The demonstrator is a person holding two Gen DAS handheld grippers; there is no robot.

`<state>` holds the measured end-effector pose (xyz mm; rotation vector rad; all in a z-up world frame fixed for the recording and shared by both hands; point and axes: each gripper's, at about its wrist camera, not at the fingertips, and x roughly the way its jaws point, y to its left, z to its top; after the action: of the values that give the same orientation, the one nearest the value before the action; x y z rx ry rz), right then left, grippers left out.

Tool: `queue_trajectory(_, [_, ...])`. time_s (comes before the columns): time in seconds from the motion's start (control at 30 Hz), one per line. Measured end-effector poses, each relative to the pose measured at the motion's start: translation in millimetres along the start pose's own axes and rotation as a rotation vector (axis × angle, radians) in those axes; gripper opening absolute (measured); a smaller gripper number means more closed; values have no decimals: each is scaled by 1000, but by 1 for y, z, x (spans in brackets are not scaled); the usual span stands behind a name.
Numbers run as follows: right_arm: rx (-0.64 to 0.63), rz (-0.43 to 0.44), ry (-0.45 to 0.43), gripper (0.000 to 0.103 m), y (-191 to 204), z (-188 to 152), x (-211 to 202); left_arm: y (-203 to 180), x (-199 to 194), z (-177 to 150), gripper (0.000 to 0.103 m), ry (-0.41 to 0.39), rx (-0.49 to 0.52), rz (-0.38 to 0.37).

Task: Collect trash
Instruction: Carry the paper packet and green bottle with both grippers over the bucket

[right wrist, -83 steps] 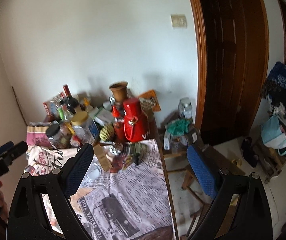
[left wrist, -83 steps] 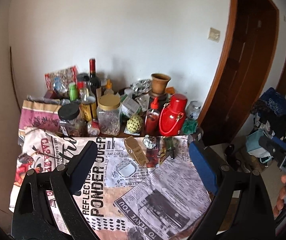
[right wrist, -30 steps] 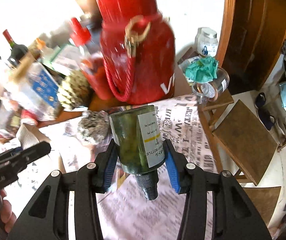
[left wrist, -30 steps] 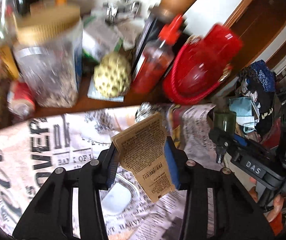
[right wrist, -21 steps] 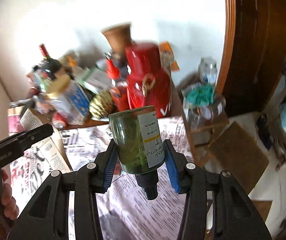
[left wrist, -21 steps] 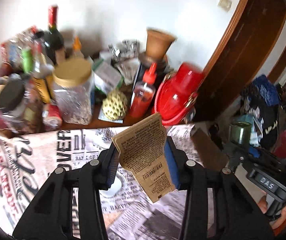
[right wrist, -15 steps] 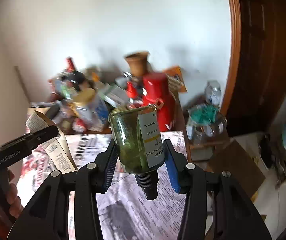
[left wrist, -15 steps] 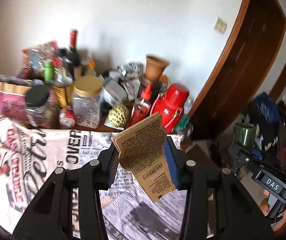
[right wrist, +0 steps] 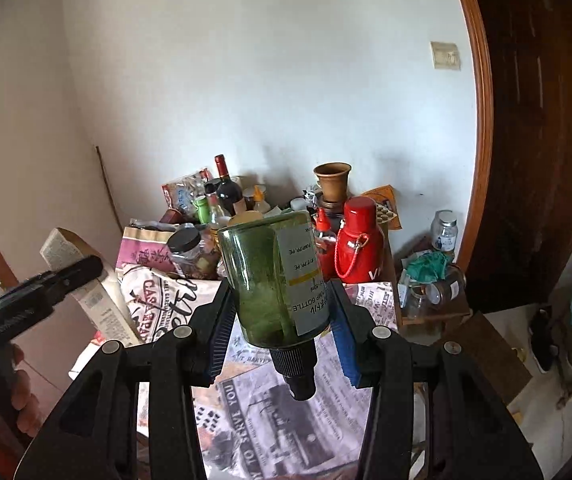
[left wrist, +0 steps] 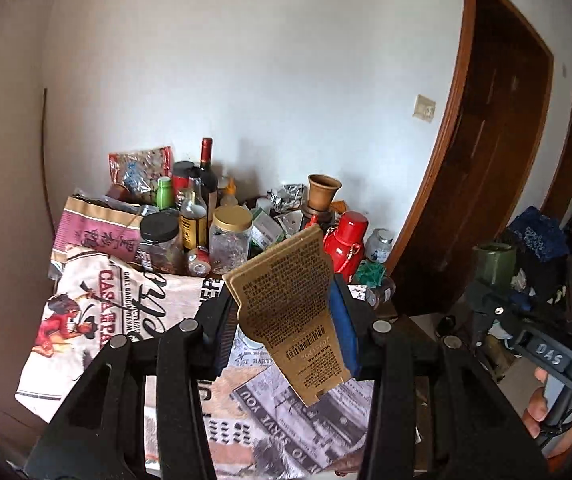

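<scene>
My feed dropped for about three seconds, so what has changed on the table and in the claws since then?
Both claws were empty and open then. Now the left claw is shut on the brown cardboard packet and the right claw on the green pump bottle, held neck toward the camera. Both pieces came off the newspaper-print cloth and were lifted back from it. The red flask, jars and bottles at the back stayed put.

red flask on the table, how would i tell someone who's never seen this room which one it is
Start at the brown door frame and go left to the cluttered back edge of the table against the white wall. The red flask stands upright there, in front of the clay vase. It is the only solid red container with a red cord looped from its neck, bulkier than the clear red-capped squeeze bottle at its left.
</scene>
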<state>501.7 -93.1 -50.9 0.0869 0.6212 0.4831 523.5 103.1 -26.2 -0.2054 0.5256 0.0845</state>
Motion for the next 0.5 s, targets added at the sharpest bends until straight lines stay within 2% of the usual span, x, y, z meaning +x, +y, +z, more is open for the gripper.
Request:
queue_trajectory(0.23, [9,-52,-37,42,61,-46,-58,35,-79,-44,43,-2,45,-54])
queue_trajectory(0.5, [46,-68,15,42,119,-115,-93,82,-153,-112,43,62,54,-25])
